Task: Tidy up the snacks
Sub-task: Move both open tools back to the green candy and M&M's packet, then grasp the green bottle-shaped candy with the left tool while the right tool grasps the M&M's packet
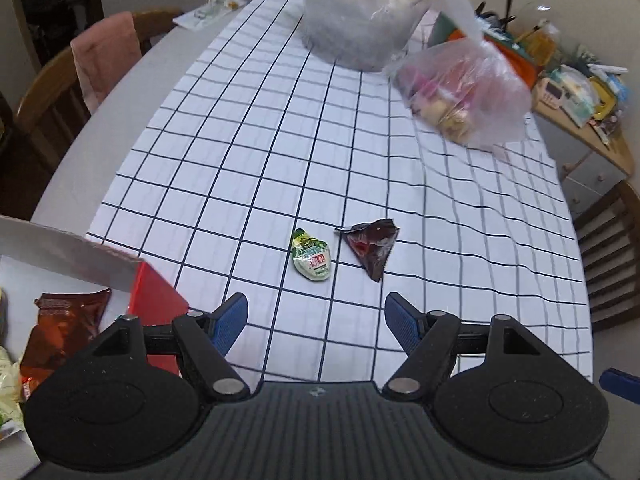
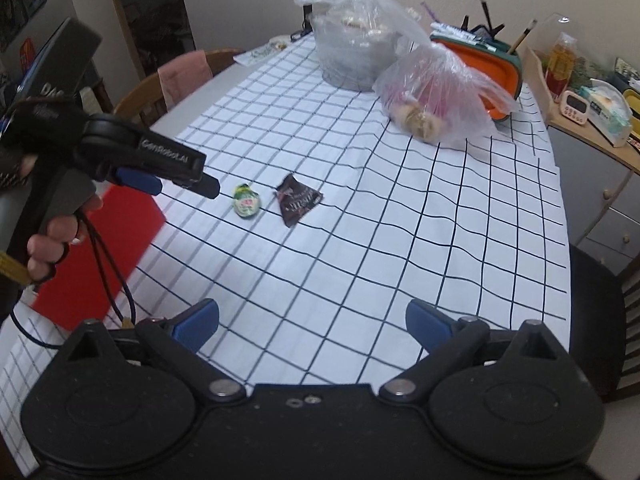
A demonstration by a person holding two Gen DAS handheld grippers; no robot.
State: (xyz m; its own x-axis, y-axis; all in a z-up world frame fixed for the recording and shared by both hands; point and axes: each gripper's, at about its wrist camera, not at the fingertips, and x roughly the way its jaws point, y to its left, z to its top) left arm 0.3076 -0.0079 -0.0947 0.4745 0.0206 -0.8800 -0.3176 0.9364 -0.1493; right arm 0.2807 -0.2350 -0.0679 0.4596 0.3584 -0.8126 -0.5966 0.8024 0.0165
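A small green-and-white snack packet (image 1: 312,257) and a dark triangular snack packet (image 1: 370,247) lie side by side on the checked tablecloth (image 1: 280,140). My left gripper (image 1: 316,322) is open and empty, just short of the two packets. A red box (image 1: 154,300) with a white inside stands at its left and holds a brown snack bag (image 1: 60,332). In the right wrist view my right gripper (image 2: 312,326) is open and empty, further back from the green packet (image 2: 247,201) and the dark packet (image 2: 297,200). The left gripper (image 2: 176,176) shows there beside the red box (image 2: 100,248).
Two clear plastic bags of snacks stand at the far side, a grey one (image 2: 352,52) and a pinkish one (image 2: 436,96), with an orange container (image 2: 492,68) behind. Wooden chairs (image 1: 52,100) stand around the table. A cluttered side cabinet (image 2: 592,96) is at the right.
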